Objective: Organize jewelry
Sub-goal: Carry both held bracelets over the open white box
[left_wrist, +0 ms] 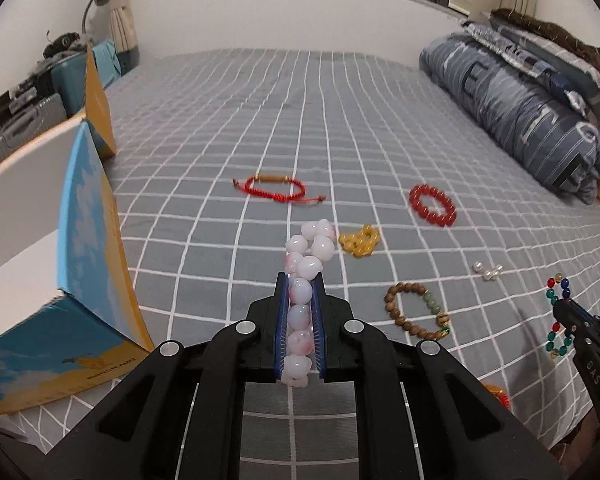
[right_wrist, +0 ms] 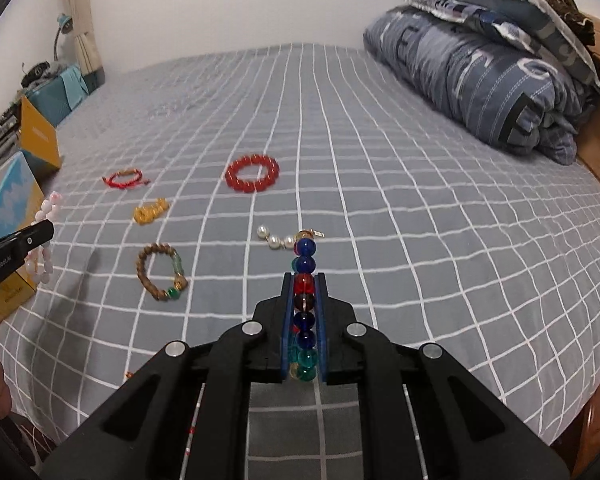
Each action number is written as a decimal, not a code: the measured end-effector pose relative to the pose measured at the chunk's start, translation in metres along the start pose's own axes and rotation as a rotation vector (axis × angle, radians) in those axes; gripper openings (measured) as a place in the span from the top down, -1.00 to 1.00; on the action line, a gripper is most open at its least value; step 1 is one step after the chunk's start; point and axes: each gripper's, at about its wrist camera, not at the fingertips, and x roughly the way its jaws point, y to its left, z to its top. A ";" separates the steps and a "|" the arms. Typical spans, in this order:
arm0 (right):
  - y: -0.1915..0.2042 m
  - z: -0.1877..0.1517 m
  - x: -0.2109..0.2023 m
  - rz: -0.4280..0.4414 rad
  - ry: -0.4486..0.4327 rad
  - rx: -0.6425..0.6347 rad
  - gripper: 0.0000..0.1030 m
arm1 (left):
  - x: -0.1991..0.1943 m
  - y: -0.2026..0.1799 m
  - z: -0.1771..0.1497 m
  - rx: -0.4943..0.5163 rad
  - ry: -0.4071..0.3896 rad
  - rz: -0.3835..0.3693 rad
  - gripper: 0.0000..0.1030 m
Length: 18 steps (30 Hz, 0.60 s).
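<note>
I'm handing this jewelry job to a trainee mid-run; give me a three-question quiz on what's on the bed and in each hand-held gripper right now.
1. True or false: the left hand-held gripper is shut on the pink-white bead bracelet.
2. Multiple choice: what does the right hand-held gripper hold? A) the red bead bracelet B) the multicoloured glass bead bracelet C) the wooden bead bracelet
3. Fill in: the small yellow bead bracelet lies bunched on the checked ____.

Key: 1 true; 2 B; 3 bedsheet.
</note>
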 end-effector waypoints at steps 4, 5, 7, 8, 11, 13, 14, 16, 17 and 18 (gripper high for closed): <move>0.003 0.003 -0.005 0.012 -0.033 -0.007 0.83 | -0.015 0.000 0.002 -0.004 -0.036 0.009 0.80; 0.003 0.003 -0.007 0.015 -0.036 -0.007 0.83 | -0.017 0.000 0.002 -0.003 -0.033 0.010 0.80; 0.004 0.005 -0.008 0.018 -0.035 -0.006 0.83 | -0.020 0.000 0.004 0.001 -0.028 0.012 0.80; 0.005 0.007 -0.009 0.019 -0.035 -0.008 0.83 | -0.022 0.000 0.004 0.003 -0.026 0.014 0.80; 0.007 0.009 -0.012 0.020 -0.037 -0.009 0.83 | -0.025 0.000 0.002 0.002 -0.017 0.017 0.80; 0.010 0.011 -0.012 0.019 -0.034 -0.010 0.83 | -0.025 0.001 -0.001 -0.005 -0.001 0.010 0.80; 0.012 0.012 -0.012 0.017 -0.033 -0.013 0.83 | -0.025 0.002 -0.001 -0.009 0.004 0.008 0.80; 0.015 0.014 -0.012 0.010 -0.027 -0.013 0.83 | -0.028 0.003 -0.002 -0.017 0.008 0.008 0.80; 0.016 0.015 -0.012 0.007 -0.025 -0.011 0.83 | -0.029 0.003 -0.002 -0.020 0.009 0.007 0.80; 0.017 0.017 -0.012 0.008 -0.022 -0.010 0.83 | -0.030 0.003 -0.002 -0.023 0.010 0.006 0.80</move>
